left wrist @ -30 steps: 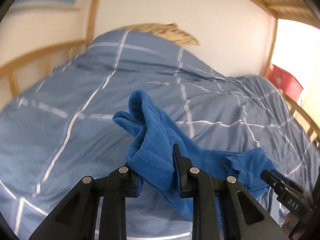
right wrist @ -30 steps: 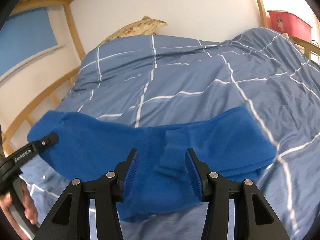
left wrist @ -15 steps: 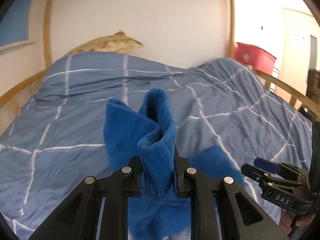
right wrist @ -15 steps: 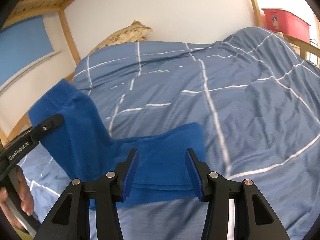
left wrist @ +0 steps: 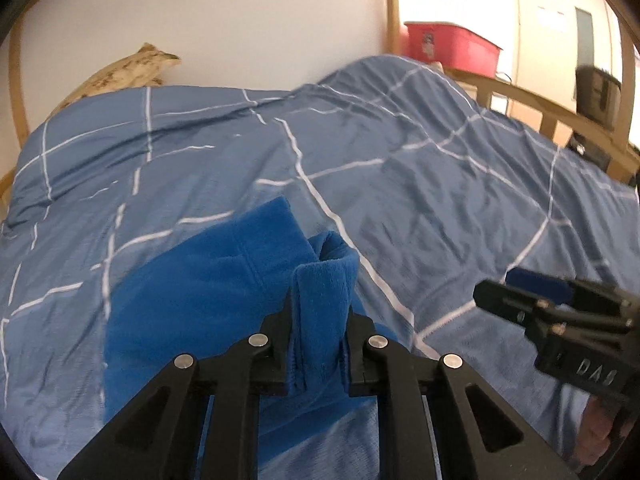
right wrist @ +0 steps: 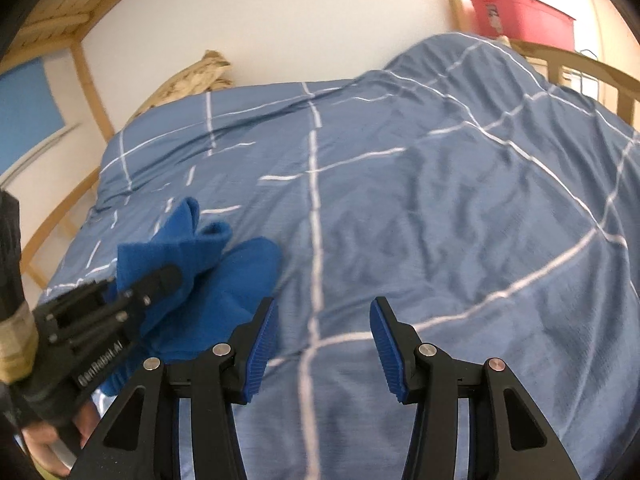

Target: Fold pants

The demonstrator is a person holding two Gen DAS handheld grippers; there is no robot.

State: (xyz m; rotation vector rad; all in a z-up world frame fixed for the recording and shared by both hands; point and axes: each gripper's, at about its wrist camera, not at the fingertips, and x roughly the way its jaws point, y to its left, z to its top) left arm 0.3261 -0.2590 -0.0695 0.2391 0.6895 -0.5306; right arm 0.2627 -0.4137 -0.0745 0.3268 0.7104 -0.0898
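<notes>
The bright blue fleece pants (left wrist: 208, 300) have left the right gripper (right wrist: 322, 340), now spread empty over the blue checked duvet (right wrist: 440, 200); the left gripper (left wrist: 318, 344) pinches a fold.

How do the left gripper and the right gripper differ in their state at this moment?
The left gripper is shut on the blue pants; the right gripper is open, with only the checked duvet between its jaws. The left carries cloth bunched upright; the right carries nothing. Both are black and point down at the bed.
</notes>
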